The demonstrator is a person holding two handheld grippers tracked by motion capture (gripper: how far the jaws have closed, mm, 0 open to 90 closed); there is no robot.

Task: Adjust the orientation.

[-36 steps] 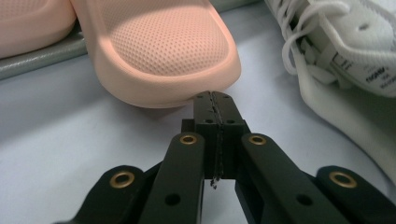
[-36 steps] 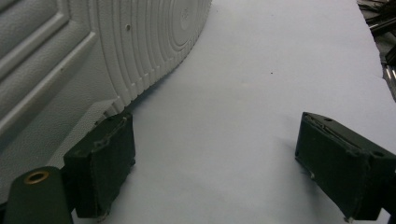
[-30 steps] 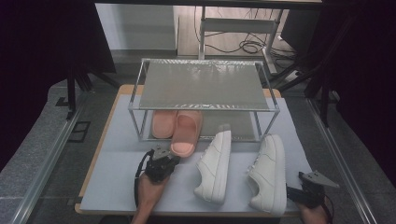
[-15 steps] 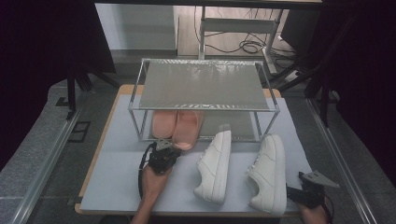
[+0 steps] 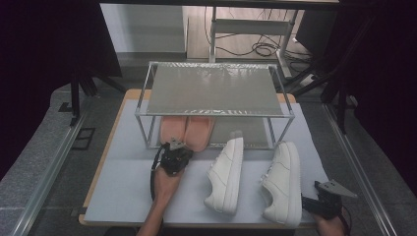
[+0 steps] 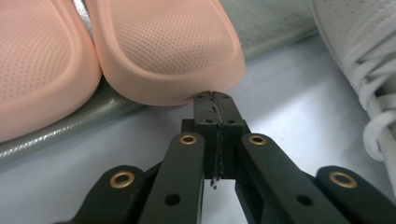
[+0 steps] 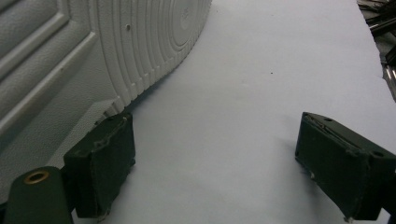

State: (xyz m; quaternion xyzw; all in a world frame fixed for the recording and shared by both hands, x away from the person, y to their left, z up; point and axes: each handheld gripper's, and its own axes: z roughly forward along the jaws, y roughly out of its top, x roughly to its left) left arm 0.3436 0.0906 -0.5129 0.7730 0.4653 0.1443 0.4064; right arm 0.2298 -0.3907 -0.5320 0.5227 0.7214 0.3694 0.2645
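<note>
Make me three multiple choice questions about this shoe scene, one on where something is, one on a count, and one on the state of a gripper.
1. Where are the pink slippers?
A. on top of the rack
B. on the lower shelf of the rack
C. on the floor

2. How many white sneakers are on the table?
A. one
B. two
C. three

3. How does the left gripper stand?
A. shut, tip at a slipper's end
B. wide open over a sneaker
C. shut on a lace

Answers: 1 B, they lie under the rack's top, side by side. 2 B, one sneaker lies mid-table, another to its right. 3 A, its fingers meet with no gap at the slipper's edge.
</note>
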